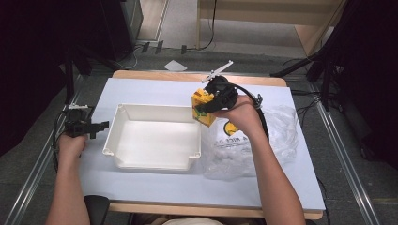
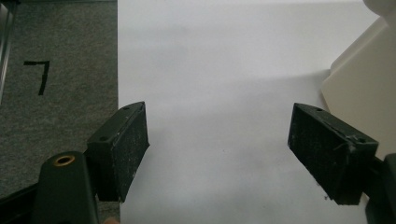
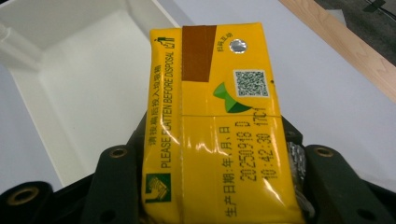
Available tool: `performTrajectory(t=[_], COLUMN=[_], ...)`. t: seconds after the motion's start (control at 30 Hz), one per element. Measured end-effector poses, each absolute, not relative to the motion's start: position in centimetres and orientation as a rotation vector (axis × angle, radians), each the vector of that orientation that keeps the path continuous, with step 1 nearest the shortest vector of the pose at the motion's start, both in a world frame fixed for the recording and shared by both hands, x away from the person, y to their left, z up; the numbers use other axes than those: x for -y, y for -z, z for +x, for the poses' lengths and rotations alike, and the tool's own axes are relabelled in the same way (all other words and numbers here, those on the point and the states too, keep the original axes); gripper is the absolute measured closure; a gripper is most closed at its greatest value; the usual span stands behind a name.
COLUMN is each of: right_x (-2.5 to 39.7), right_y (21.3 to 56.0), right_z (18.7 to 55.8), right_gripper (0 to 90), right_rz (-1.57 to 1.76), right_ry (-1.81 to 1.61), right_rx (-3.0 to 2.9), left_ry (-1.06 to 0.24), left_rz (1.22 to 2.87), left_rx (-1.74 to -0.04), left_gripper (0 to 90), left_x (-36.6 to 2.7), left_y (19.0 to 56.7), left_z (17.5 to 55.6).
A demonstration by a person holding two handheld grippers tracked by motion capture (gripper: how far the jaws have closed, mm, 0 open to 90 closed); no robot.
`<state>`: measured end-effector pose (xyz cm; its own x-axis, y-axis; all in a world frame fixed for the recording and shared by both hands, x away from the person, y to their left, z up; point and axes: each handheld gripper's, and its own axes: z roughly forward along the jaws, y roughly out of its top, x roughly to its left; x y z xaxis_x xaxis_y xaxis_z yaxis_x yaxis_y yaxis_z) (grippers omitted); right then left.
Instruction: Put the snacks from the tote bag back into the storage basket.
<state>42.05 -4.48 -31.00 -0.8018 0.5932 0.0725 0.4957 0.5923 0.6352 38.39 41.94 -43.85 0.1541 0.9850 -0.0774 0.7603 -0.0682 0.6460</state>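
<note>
Yellow drink carton (image 3: 215,126) pinched between the jaws of the right gripper (image 1: 212,104), held up off the tabletop (image 1: 155,185) right at the far right corner of the white bin (image 1: 119,140), partly over its rim. Printed side up in the right gripper view: brown strip, QR code, date stamp, "please flatten before disposal" along one edge. Just beside it toward the right edge of the tabletop, a crumpled clear plastic bag (image 1: 281,136) with some yellow print, lying under the right forearm. White bin sitting mid-tabletop, a bit left of centre. Over at the left edge, left gripper (image 1: 89,125) hovering with jaws spread wide, nothing between them but bare white surface in the left gripper view, bin wall (image 2: 359,88) just off to one side. Grey carpet floor (image 2: 56,93) beyond the left edge.
</note>
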Motion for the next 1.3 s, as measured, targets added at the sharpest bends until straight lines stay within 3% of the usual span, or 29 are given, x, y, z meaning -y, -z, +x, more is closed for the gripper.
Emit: performTrajectory(t=[1.3], right_x=[-1.2], right_y=[32.5], right_z=[42.9], right_gripper=[51.8], right_rz=[0.82], right_ry=[-0.977], right_rx=[-2.759], left_ry=[-0.525], left_rz=[1.861], left_rx=[-1.66], left_gripper=[21.6], left_x=[-42.1], left_y=[43.8], left_z=[38.3])
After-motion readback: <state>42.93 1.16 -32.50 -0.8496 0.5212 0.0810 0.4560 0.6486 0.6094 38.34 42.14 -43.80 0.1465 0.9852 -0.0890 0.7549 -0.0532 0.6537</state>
